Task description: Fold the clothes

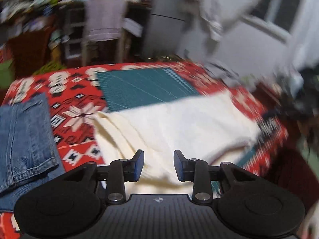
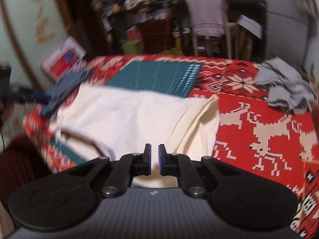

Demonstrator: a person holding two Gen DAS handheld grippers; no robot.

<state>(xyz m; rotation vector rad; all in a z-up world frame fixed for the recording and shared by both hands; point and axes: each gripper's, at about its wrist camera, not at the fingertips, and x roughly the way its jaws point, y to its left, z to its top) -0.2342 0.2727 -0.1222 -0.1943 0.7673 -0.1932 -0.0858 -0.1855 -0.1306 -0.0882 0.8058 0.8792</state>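
A cream garment [image 1: 179, 123] lies spread flat on the table, partly over a teal cutting mat [image 1: 143, 85]. My left gripper [image 1: 158, 165] hovers open over the garment's near edge, with nothing between its fingers. In the right wrist view the same cream garment [image 2: 139, 115] has a folded flap at its right side. There my right gripper [image 2: 155, 161] hangs over the near hem with only a narrow gap between its pads, and I see no cloth pinched in it. Both views are motion-blurred.
A red patterned cloth [image 2: 259, 129] covers the table. Folded blue jeans [image 1: 24, 139] lie at the table's left side. A crumpled grey garment [image 2: 285, 87] sits at the far right. Behind the table stand a chair draped with a towel [image 2: 207, 16] and cluttered shelves.
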